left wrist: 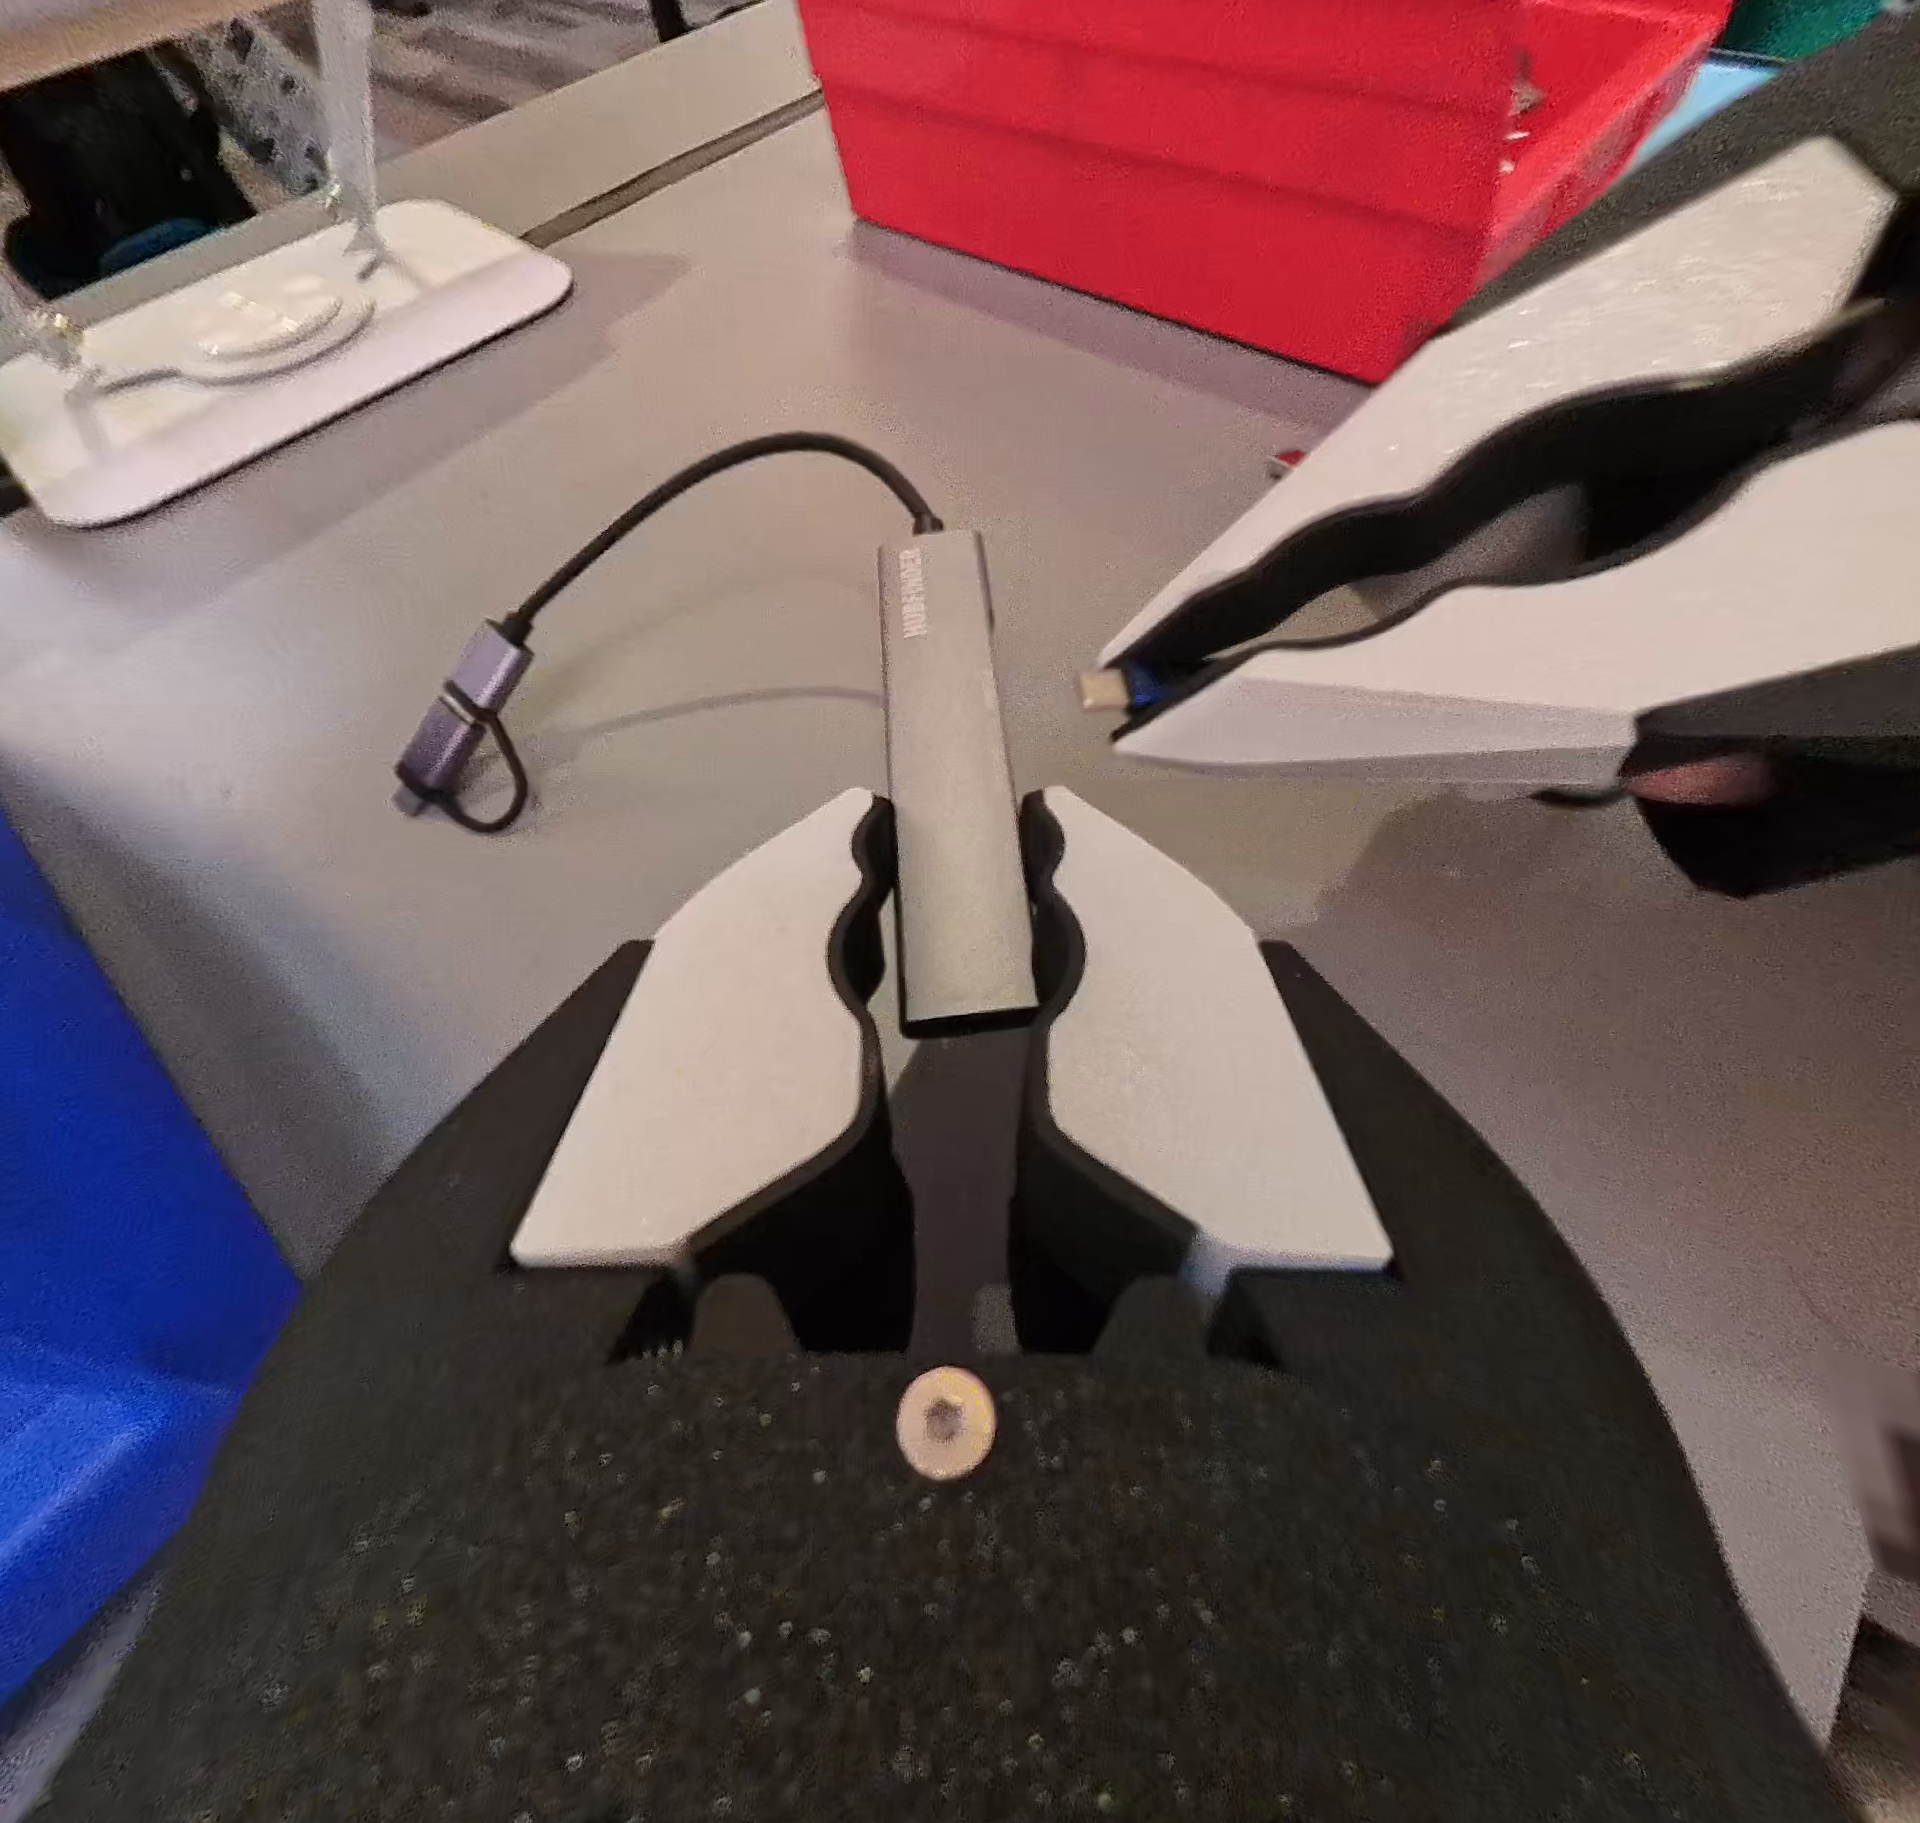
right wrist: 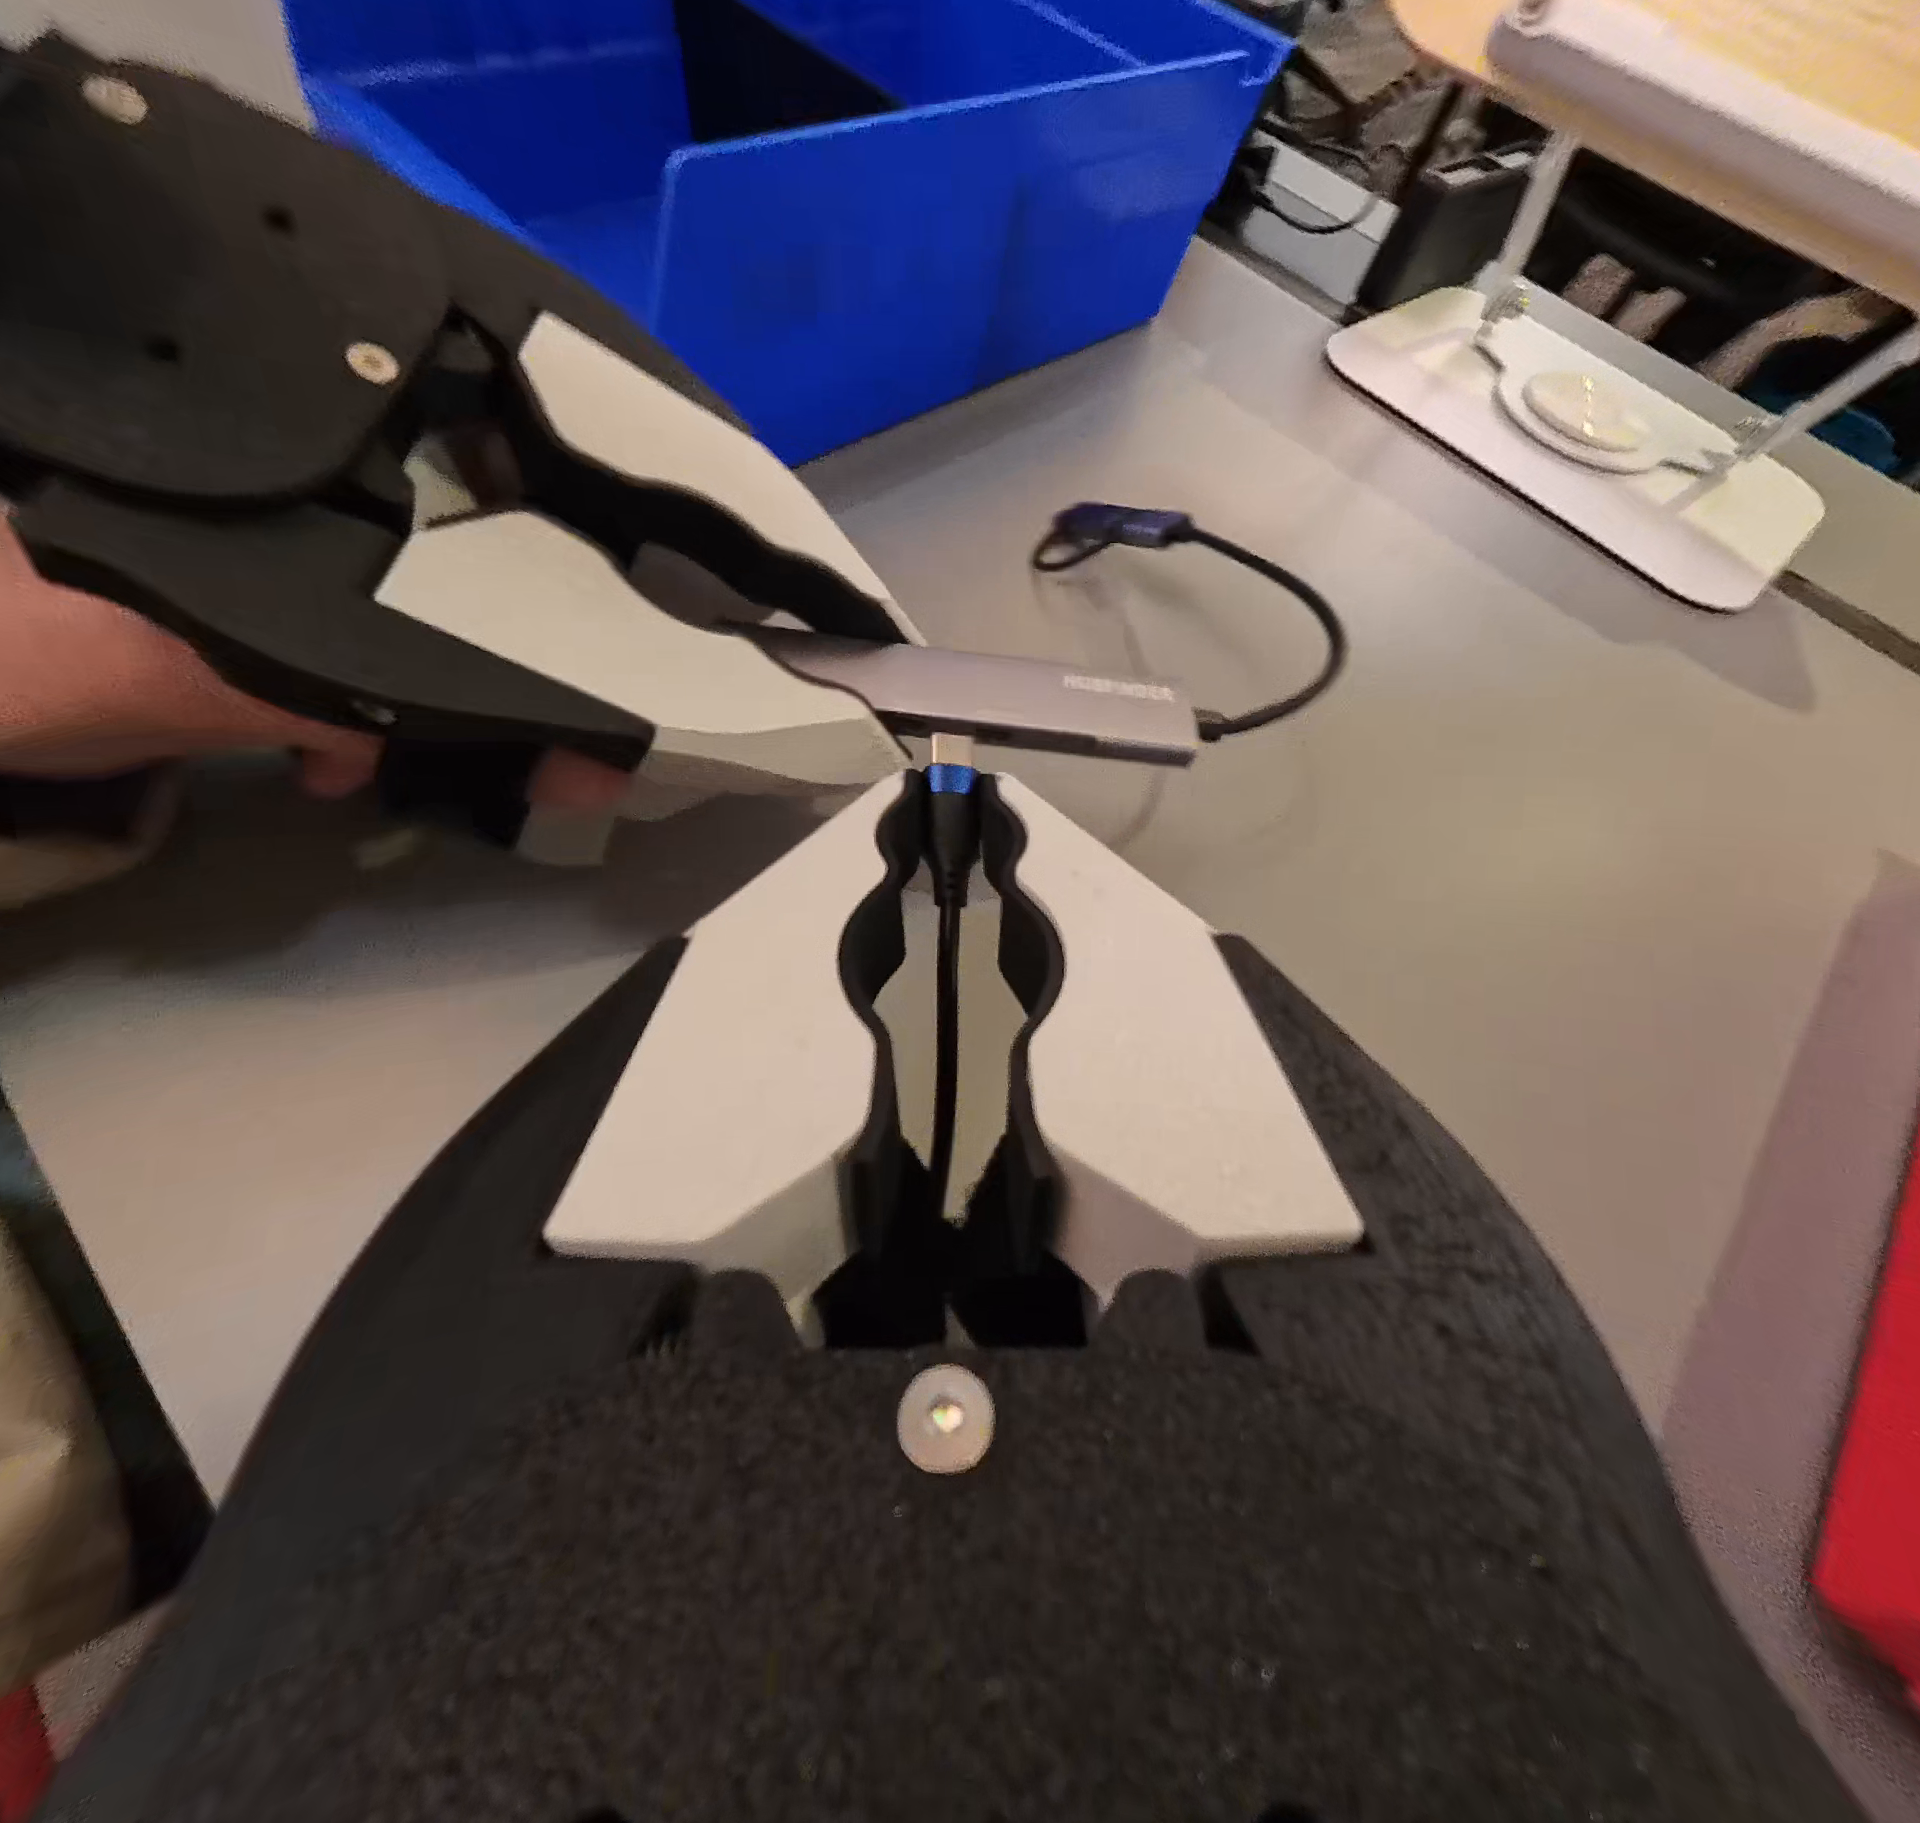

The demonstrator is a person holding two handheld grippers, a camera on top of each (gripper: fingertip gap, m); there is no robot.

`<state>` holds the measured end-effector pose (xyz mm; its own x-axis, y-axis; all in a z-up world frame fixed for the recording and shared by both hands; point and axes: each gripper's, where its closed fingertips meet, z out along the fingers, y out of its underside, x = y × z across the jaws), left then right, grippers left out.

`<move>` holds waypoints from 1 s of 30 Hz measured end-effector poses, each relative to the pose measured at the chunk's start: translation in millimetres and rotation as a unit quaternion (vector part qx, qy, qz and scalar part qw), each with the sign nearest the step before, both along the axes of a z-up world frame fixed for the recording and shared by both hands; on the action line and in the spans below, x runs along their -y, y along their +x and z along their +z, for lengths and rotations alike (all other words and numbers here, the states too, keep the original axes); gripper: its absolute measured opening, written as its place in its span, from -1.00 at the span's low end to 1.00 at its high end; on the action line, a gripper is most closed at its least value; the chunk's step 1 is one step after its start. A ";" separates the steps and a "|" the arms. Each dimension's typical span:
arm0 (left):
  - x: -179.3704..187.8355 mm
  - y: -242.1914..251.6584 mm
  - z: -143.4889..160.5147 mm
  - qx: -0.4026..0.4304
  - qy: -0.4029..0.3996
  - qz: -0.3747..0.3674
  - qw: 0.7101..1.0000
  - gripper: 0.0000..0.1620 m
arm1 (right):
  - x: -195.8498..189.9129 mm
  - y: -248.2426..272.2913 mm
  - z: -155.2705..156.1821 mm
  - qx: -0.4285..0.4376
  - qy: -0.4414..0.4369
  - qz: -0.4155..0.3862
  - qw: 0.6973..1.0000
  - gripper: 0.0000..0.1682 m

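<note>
A slim grey hub (left wrist: 956, 786), judged light, stiff and smooth, is clamped at its near end by the left gripper (left wrist: 958, 817). From three o'clock, a blue-collared plug (right wrist: 951, 781) is pinched in the right gripper (right wrist: 951, 797), just beside the hub's side ports.

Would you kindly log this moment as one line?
left gripper: shut on grey hub | right gripper: shut on cable plug | plug at hub side

Hub (left wrist: 951, 786) near end sits buried between left claw (left wrist: 954, 817) pads. Cable (right wrist: 943, 1025) tail drops out of sight inside right claw (right wrist: 951, 786). Red bin (left wrist: 1195, 111) behind hub cut off at top; blue bin (left wrist: 94, 1202) left of hub mostly cropped.
</note>
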<state>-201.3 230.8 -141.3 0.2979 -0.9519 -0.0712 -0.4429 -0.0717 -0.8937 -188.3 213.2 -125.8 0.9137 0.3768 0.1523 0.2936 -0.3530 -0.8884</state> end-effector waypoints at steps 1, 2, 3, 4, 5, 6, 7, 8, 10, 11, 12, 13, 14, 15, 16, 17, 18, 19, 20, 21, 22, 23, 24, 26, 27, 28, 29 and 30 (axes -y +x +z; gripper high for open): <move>-1.3 -0.1 0.4 0.007 -0.008 0.001 1.000 -0.70 | -0.9 2.5 0.1 0.003 0.000 -0.015 1.000 -0.89; -1.1 0.7 3.8 0.023 -0.013 -0.002 1.000 -0.70 | -1.6 4.8 0.4 0.014 0.005 -0.023 1.000 -0.89; -2.6 0.4 6.7 0.030 -0.013 0.002 0.999 -0.70 | -1.8 4.7 2.3 0.016 0.013 -0.021 1.000 -0.89; -4.9 -0.7 8.1 0.029 -0.009 0.008 1.000 -0.70 | -1.2 3.3 3.5 0.010 0.013 -0.015 1.000 -0.89; -7.7 -2.6 7.5 0.023 -0.003 0.016 1.000 -0.71 | -0.6 3.8 4.5 0.002 0.009 -0.014 1.000 -0.89; -10.3 -4.6 7.3 0.021 0.003 0.023 1.000 -0.70 | 0.1 5.0 6.9 -0.006 0.011 -0.012 1.000 -0.89; -11.3 -5.9 7.1 0.022 0.003 0.026 0.999 -0.71 | 1.3 6.8 10.5 -0.010 0.015 -0.007 1.000 -0.89; -11.0 -6.5 6.8 0.023 -0.003 0.023 0.999 -0.71 | 2.4 10.4 15.9 -0.008 0.022 -0.003 1.000 -0.89; -9.1 -6.5 10.5 0.036 -0.005 0.016 0.999 -0.71 | 7.2 17.3 37.8 -0.007 0.052 0.025 0.998 -0.89; -8.0 -6.3 12.3 0.040 -0.003 0.012 0.999 -0.71 | 13.1 17.4 52.1 -0.015 0.066 0.059 0.996 -0.89; -7.8 -6.5 13.1 0.038 0.000 0.011 0.999 -0.71 | 20.0 20.1 68.6 -0.036 0.080 0.087 0.992 -0.89; -7.7 -6.6 13.2 0.036 0.005 0.011 0.999 -0.71 | 27.4 23.6 84.8 -0.072 0.085 0.112 0.987 -0.89; -7.2 -6.5 12.3 0.032 0.008 0.010 0.999 -0.70 | 33.3 28.2 97.0 -0.120 0.074 0.129 0.982 -0.89; -6.6 -6.2 10.6 0.027 0.010 0.009 1.000 -0.71 | 37.8 33.0 103.6 -0.168 0.050 0.138 0.975 -0.89; -6.5 -5.8 9.1 0.024 0.010 0.009 1.000 -0.71 | 42.5 35.9 106.2 -0.206 0.026 0.148 0.967 -0.89; -6.5 -5.4 7.7 0.021 0.010 0.009 1.000 -0.71 | 47.2 36.8 105.8 -0.234 0.010 0.160 0.959 -0.89; -6.2 -4.8 6.5 0.018 0.007 0.008 1.000 -0.71 | 49.6 38.8 101.0 -0.248 0.002 0.160 0.955 -0.89; -6.2 -4.8 5.9 0.017 0.006 0.009 1.000 -0.71 | 50.4 41.4 88.9 -0.250 -0.011 0.149 0.957 -0.89; -6.3 -5.2 5.7 0.018 0.004 0.011 1.000 -0.71 | 53.0 40.8 70.3 -0.244 -0.036 0.139 0.959 -0.89; -6.1 -6.0 5.9 0.018 0.002 0.012 1.000 -0.71 | 56.6 37.5 50.4 -0.232 -0.057 0.132 0.962 -0.89; -5.7 -6.8 6.2 0.018 0.002 0.011 1.000 -0.71 | 61.5 32.8 30.8 -0.211 -0.074 0.126 0.966 -0.89; -5.7 -7.6 6.5 0.018 0.002 0.012 1.000 -0.71 | 67.0 28.0 14.2 -0.186 -0.088 0.124 0.971 -0.89; -6.1 -8.1 7.0 0.018 0.003 0.013 1.000 -0.71 | 69.9 26.8 7.3 -0.164 -0.086 0.117 0.976 -0.89; -6.7 -8.9 7.6 0.019 0.002 0.013 1.000 -0.71 | 70.1 31.7 31.5 -0.161 -0.046 0.109 0.980 -0.89; -6.7 -9.0 7.5 0.019 0.000 0.014 1.000 -0.71 | 69.0 37.9 55.5 -0.172 -0.021 0.106 0.979 -0.88; -6.6 -9.0 7.0 0.020 -0.002 0.014 1.000 -0.71 | 67.8 47.8 83.5 -0.177 0.013 0.098 0.979 -0.89; -6.2 -8.8 6.1 0.019 -0.004 0.013 1.000 -0.71 | 67.7 59.4 112.2 -0.172 0.048 0.090 0.980 -0.89; -5.4 -8.4 5.2 0.018 -0.006 0.012 1.000 -0.71 | 68.2 72.3 140.9 -0.163 0.080 0.081 0.980 -0.89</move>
